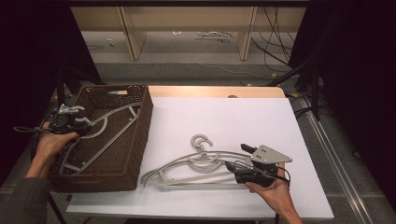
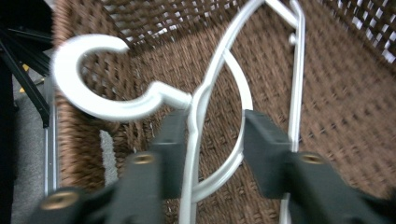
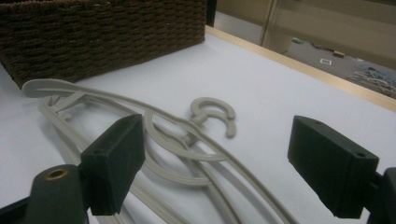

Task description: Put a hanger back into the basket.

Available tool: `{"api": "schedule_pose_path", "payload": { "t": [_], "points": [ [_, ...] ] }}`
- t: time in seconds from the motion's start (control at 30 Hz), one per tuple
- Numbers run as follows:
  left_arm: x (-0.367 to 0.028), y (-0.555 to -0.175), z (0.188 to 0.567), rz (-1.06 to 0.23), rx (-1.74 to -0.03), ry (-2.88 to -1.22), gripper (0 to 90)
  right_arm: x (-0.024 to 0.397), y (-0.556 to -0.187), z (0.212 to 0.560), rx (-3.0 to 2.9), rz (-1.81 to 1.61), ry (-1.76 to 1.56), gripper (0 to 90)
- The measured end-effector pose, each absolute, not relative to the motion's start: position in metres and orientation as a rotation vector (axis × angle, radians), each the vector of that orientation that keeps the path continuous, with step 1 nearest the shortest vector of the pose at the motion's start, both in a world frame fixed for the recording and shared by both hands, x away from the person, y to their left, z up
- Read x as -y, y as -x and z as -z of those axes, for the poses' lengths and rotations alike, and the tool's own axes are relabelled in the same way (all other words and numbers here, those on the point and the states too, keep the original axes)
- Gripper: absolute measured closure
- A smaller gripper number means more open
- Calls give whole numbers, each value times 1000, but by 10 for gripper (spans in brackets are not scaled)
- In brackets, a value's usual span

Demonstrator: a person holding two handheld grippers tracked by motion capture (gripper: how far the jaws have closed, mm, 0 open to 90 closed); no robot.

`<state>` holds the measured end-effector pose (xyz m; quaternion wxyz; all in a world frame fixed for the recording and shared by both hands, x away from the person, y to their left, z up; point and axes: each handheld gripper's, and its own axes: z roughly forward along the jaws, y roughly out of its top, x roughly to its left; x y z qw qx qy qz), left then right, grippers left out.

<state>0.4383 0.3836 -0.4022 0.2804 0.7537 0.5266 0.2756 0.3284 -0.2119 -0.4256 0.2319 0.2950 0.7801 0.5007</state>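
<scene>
A white-topped table (image 1: 224,121) stands before pale wooden shelving and trailing cables on a grey floor. From above, a dark wicker basket (image 1: 140,135) sits at the table's left edge with a grey plastic hanger (image 1: 109,128) lying inside it, and the left gripper (image 1: 79,122) hovers at that hanger's hook end. Two more hangers (image 1: 196,165), stacked, lie on the bare table just right of the basket; the right gripper (image 1: 236,156) rests at their right end.

The left gripper view closes in on what the high view leaves small: the jaws stand apart, the hanger's neck (image 2: 192,121) between them, against the left pad and clear of the right, the hook (image 2: 88,74) curling to the left over the woven basket floor (image 2: 336,107).

The right gripper view looks low across the table: the jaws gape wide with nothing clamped, the stacked hangers' hooks (image 3: 212,114) beyond them and the basket's outer wall (image 3: 102,32) closing off the background.
</scene>
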Motion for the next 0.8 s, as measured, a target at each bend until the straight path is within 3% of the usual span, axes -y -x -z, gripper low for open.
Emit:
{"api": "schedule_pose_path", "payload": {
  "t": [0.33,0.8],
  "points": [
    [-354,-414,374,-721,-1354,-1848,337,213,-328,424,-2153,-1356,-819,199],
    [-278,-368,349,-650,-1114,-1678,201,210,-329,426,-2150,-1383,-832,196]
  ]
}}
